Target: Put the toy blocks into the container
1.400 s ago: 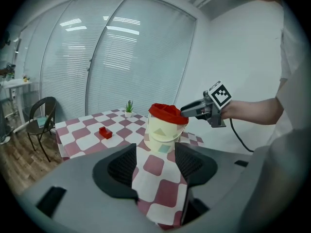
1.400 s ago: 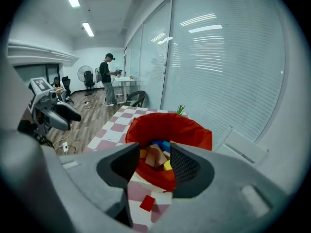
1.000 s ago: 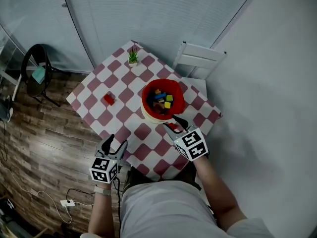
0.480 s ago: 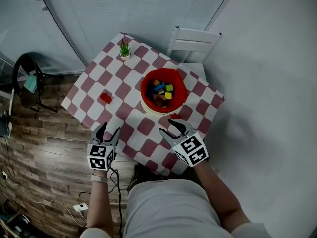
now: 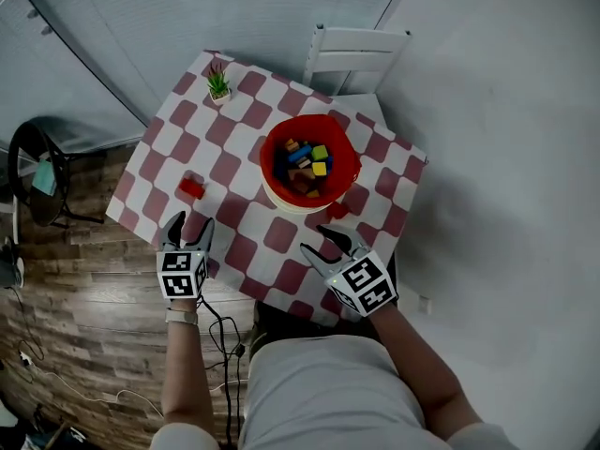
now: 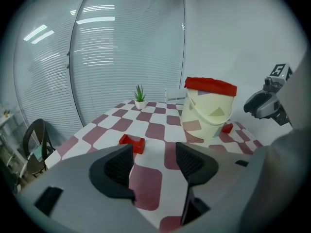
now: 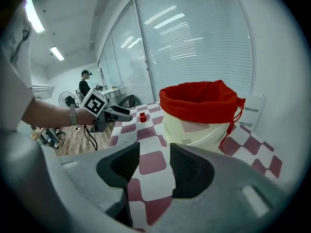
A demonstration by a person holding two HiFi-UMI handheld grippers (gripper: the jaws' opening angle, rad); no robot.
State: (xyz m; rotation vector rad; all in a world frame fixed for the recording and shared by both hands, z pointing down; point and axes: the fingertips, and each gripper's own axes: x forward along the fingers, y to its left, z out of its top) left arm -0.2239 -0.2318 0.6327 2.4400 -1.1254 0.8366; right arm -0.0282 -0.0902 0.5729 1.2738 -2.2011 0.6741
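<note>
The left claw (image 5: 185, 231) is held released, its jaws spread well apart with nothing between them and nothing touched; bare desk (image 5: 281, 235) is seen through the gap. The right claw (image 5: 322, 243) is likewise held released and empty, its jaws parted with only the chequered desk top visible between them.

Two claws are counted, one in each hand. One container (image 5: 307, 162), a pale bucket lined in red, is stood near the middle of the desk, and several toy blocks (image 5: 309, 165) in blue, yellow, green, orange and red are seen inside it; their exact number cannot be told. Two blocks are left lying on the desk: one red block (image 6: 132, 143) just ahead of the left claw, well apart from the container, and a second red block (image 6: 226, 128) close beside the container's base. One potted plant (image 5: 218, 84) is set at the far corner, and one chair (image 5: 356, 54) is placed behind the desk.

Both forearms are stretched forward over the near edge of the desk. The left claw is pointed toward the red block, the right claw toward the container.
</note>
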